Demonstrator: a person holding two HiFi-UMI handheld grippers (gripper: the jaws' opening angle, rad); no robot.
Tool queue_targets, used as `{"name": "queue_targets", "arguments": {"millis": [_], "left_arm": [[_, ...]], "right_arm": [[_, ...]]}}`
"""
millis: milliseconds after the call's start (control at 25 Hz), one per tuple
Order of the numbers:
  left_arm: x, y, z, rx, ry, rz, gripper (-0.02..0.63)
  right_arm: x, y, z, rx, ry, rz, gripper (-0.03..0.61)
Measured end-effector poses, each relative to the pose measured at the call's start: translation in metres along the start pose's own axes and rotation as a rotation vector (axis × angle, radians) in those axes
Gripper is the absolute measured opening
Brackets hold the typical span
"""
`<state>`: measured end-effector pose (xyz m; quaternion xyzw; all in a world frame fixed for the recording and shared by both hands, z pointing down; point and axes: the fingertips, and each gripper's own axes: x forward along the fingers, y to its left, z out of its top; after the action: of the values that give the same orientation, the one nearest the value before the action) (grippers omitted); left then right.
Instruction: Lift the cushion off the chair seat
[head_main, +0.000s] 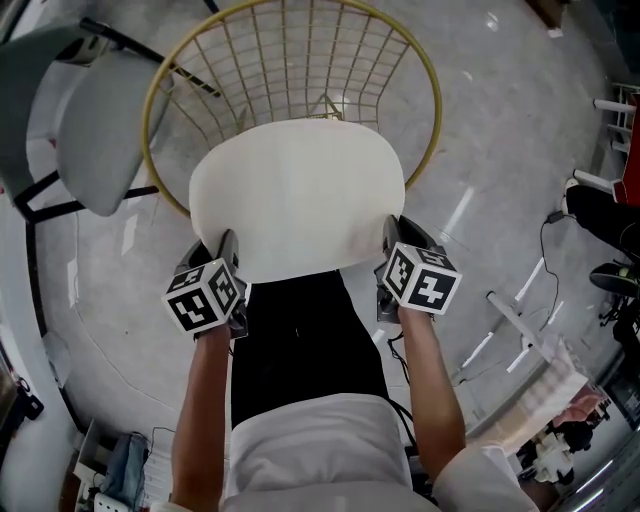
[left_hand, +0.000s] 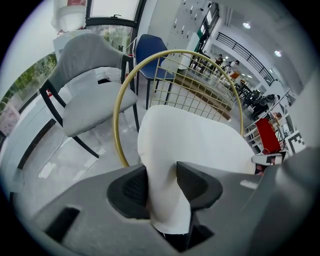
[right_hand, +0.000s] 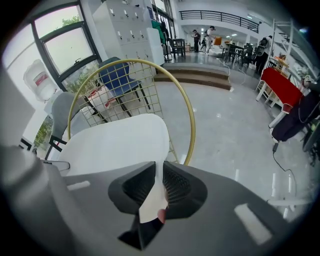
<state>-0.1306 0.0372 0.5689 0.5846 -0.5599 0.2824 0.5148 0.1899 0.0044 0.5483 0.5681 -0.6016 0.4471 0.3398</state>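
Cushion (head_main: 297, 195) is pinched at both near corners by your left gripper (left_hand: 161, 185) and right gripper (right_hand: 159, 187), apparently just clear of the chair (head_main: 436, 90); raise both evenly next.

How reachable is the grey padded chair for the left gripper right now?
Probably not yet: the left gripper is clamped on the white oval cushion's edge. The grey padded chair stands to its left across the floor; only that grip hinders.

White short-sleeved shirt (head_main: 310, 452), black trousers (head_main: 305, 340)
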Motion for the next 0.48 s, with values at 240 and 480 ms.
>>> {"name": "queue_targets", "arguments": {"millis": [240,480], "left_arm": [[-0.019,-0.002,0.007,0.001,-0.008,-0.003,0.160],[-0.036,-0.007,0.012,0.006,-0.013,-0.018,0.158]], "right_arm": [[-0.018,0.007,0.007,0.009,-0.013,0.005,0.054],[-0.037,0.009,0.010,0.019,-0.029,0.011,0.052]]}}
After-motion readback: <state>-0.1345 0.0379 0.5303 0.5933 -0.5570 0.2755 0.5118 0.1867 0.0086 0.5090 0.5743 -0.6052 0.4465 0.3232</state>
